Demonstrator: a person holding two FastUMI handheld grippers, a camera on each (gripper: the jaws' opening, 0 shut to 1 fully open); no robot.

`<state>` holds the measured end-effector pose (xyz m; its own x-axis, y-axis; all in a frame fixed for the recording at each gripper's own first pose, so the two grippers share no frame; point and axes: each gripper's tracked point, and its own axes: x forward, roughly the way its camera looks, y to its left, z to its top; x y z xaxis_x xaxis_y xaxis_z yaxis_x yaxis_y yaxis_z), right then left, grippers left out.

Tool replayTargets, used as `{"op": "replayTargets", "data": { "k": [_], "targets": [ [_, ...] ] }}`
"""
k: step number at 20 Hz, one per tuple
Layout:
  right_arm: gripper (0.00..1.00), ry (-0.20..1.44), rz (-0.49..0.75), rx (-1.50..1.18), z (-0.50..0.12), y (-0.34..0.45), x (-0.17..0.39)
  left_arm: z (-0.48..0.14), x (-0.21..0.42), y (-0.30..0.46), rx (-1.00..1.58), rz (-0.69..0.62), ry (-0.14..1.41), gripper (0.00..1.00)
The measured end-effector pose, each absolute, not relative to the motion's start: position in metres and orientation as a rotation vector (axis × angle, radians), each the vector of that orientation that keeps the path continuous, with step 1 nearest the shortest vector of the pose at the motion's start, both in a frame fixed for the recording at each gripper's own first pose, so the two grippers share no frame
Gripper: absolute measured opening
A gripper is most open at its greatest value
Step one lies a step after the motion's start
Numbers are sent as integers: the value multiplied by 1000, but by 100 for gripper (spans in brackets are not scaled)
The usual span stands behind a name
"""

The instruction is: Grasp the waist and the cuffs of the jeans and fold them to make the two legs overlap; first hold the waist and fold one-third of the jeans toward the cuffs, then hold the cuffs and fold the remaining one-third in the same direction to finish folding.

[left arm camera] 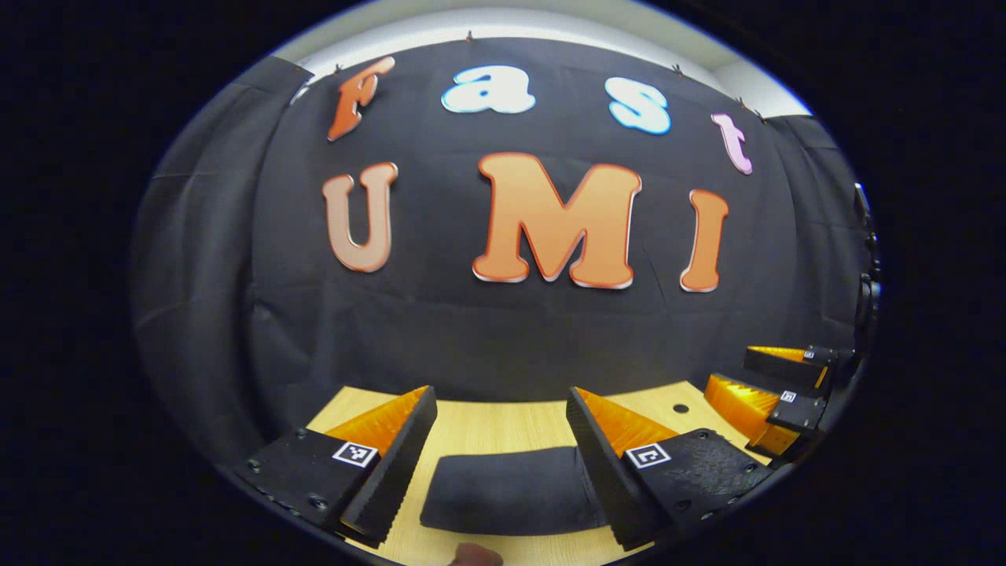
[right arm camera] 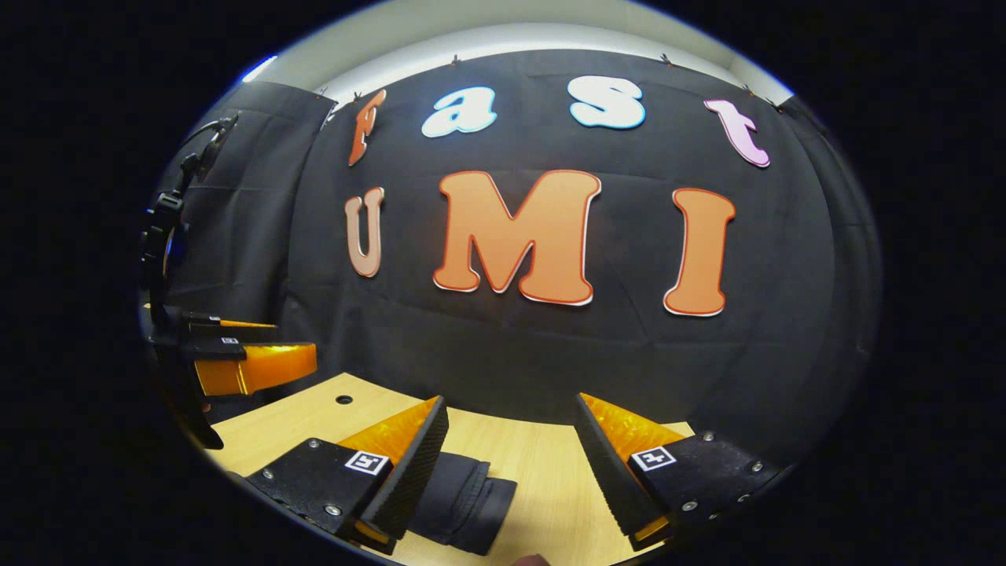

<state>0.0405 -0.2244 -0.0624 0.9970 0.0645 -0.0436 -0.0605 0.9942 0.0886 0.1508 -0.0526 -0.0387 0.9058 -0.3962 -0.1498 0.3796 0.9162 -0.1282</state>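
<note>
Jeans (left arm camera: 509, 489) lie folded into a dark bundle on the wooden table (left arm camera: 503, 428), below and between your left gripper (left arm camera: 503, 464) fingers, untouched. Your right gripper (right arm camera: 511, 472) hangs released too, jeans under its left finger (right arm camera: 416, 464). Both jaws spread wide.

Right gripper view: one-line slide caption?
Right gripper open above the wooden table, folded dark jeans lying beside its left finger, left gripper off to the side.

A recording booth: black cloth wall (left arm camera: 503, 330) behind a pale wooden table (left arm camera: 503, 428).
</note>
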Motion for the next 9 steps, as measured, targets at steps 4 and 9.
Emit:
{"op": "replayTargets", "data": {
  "k": [4, 9],
  "targets": [
    [96, 20, 86, 87, -53, -202, 27, -20, 134, -50, -101, -346, 55, 98],
    [96, -53, 43, 76, -35, -190, 2, -12, 134, -43, -109, -351, -48, 96]
  ]
}}
